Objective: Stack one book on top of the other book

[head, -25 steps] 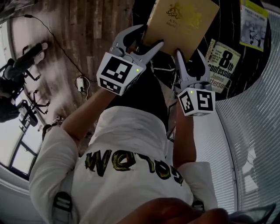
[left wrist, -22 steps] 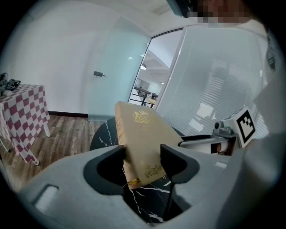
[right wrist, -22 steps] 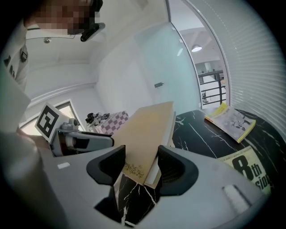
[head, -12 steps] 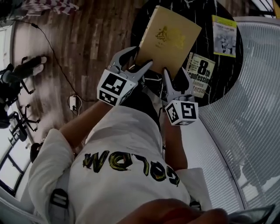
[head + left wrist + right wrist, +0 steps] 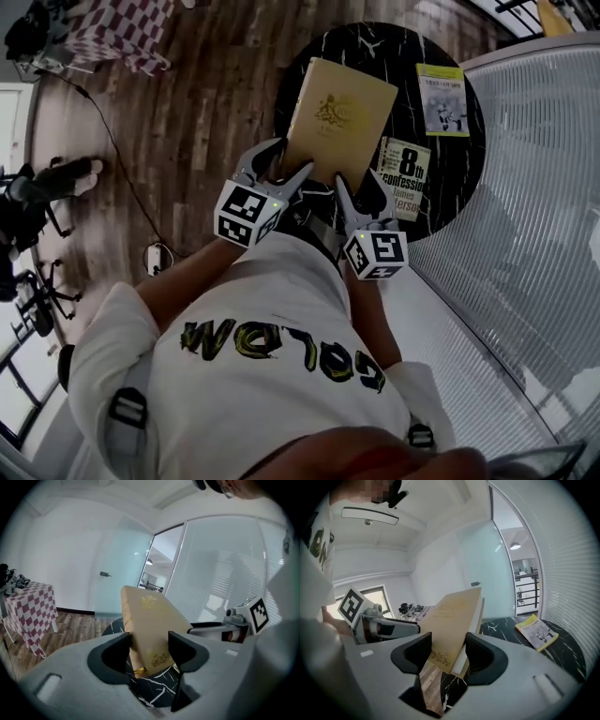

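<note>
A tan hardcover book with gold print (image 5: pixel 337 117) hangs tilted above the round black marble table (image 5: pixel 375 52), held at its near edge from both sides. My left gripper (image 5: pixel 291 157) is shut on its near left corner, and the jaws press both covers (image 5: pixel 147 625). My right gripper (image 5: pixel 361 183) is shut on the near right corner (image 5: pixel 452 620). A white "8th confession" paperback (image 5: pixel 405 178) lies on the table under the book's right side. A yellow paperback (image 5: pixel 441 98) lies farther right near the table's rim (image 5: pixel 536 632).
A table with a checkered cloth (image 5: pixel 112 33) stands at the far left on the wooden floor. A cable and a plug box (image 5: pixel 155 255) lie on the floor, with tripod legs at the left edge. A glass wall with blinds (image 5: pixel 525 187) curves round the right.
Both grippers have risen together with the tan book, away from the table. The two paperbacks have stayed in place.
</note>
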A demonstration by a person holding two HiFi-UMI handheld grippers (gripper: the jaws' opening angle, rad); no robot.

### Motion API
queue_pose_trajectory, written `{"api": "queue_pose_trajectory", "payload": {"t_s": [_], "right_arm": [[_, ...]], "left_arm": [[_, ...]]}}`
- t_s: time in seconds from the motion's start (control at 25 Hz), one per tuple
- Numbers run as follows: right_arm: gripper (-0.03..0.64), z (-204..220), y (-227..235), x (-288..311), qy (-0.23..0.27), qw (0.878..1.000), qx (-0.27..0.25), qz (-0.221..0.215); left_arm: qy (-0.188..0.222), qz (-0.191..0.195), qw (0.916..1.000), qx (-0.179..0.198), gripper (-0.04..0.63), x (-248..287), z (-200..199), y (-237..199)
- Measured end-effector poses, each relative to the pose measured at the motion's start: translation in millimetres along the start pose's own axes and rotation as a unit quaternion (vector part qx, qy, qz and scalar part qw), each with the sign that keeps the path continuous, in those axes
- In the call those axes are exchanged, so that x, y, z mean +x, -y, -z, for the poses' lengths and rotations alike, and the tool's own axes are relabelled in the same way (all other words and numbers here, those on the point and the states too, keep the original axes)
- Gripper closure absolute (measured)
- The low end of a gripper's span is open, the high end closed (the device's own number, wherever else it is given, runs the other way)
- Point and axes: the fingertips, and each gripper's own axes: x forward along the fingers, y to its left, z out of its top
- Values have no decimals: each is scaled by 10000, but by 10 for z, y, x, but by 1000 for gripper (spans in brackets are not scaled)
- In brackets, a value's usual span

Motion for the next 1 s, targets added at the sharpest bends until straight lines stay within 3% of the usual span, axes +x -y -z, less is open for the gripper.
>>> {"api": "queue_pose_trajectory", "payload": {"t_s": [0.64,1.0], "right_arm": [[387,-128,-38,-132,123,9999,-110,23],[387,-106,50,-264,134,9997,-56,214]], "left_arm": [[108,-27,9999,-41,331,-82,-115,104],[39,171,9998,-26,331,-14,-94,243]]}}
